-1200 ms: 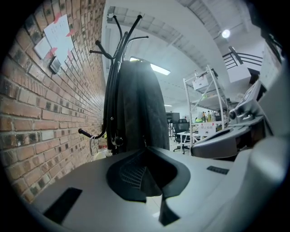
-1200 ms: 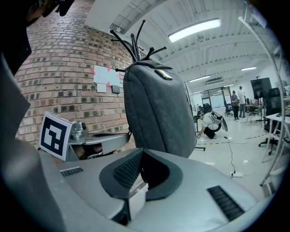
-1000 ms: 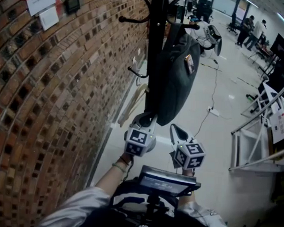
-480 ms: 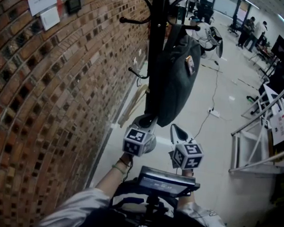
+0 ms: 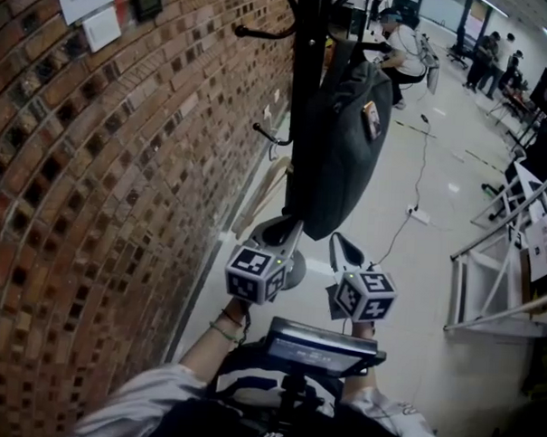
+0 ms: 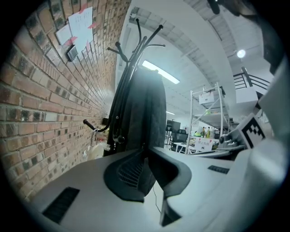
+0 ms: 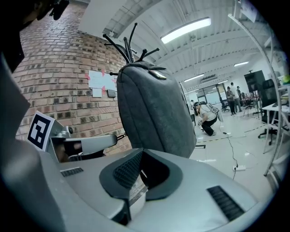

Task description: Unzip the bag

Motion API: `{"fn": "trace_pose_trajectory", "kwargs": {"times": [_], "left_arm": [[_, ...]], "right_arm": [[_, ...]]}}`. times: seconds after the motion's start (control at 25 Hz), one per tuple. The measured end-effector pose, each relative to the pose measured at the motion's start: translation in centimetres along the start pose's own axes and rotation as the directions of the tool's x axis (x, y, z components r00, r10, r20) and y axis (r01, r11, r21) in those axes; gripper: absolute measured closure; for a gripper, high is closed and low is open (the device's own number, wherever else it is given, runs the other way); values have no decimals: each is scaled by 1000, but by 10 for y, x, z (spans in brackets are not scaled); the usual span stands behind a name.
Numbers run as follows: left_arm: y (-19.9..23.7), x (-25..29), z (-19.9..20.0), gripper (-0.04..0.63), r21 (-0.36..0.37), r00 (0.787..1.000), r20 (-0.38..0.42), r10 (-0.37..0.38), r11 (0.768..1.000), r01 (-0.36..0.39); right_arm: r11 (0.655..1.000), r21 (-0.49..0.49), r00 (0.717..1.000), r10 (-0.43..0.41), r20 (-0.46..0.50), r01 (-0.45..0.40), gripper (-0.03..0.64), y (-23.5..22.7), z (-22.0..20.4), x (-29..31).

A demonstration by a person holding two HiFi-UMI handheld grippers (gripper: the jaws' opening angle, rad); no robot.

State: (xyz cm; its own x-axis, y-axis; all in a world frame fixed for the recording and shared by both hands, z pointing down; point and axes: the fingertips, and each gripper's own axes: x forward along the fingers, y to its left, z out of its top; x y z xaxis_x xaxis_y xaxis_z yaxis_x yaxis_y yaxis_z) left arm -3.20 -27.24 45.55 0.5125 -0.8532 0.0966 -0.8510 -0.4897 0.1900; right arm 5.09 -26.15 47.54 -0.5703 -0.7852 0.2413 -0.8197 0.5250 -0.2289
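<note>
Left gripper (image 5: 287, 228) shifted left; jaws just opening, slightly apart, nothing clamped. Right gripper (image 5: 345, 250) jaws together, empty. Risk: unheld bag (image 5: 342, 144) swings, zip pull missed.

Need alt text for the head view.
A dark grey bag hangs from a black coat stand beside a brick wall. Just below it, the left gripper has just been opening its jaws, nothing gripped between them; the right gripper is alongside, jaws together.

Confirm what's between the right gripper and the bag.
Nothing. In the right gripper view the bag hangs just ahead of the right gripper with no object between; the head view shows the same.
</note>
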Motion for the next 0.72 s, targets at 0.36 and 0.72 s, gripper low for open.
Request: {"fn": "trace_pose_trajectory", "kwargs": {"times": [0.36, 0.72], "left_arm": [[-4, -25, 3, 569, -20, 1000, 20, 18, 1000, -18], [0, -34, -15, 569, -49, 999, -10, 51, 997, -51]], "right_arm": [[999, -35, 999, 36, -21, -37, 629, 9, -4, -3], [995, -72, 997, 68, -28, -70, 629, 26, -4, -9]]}}
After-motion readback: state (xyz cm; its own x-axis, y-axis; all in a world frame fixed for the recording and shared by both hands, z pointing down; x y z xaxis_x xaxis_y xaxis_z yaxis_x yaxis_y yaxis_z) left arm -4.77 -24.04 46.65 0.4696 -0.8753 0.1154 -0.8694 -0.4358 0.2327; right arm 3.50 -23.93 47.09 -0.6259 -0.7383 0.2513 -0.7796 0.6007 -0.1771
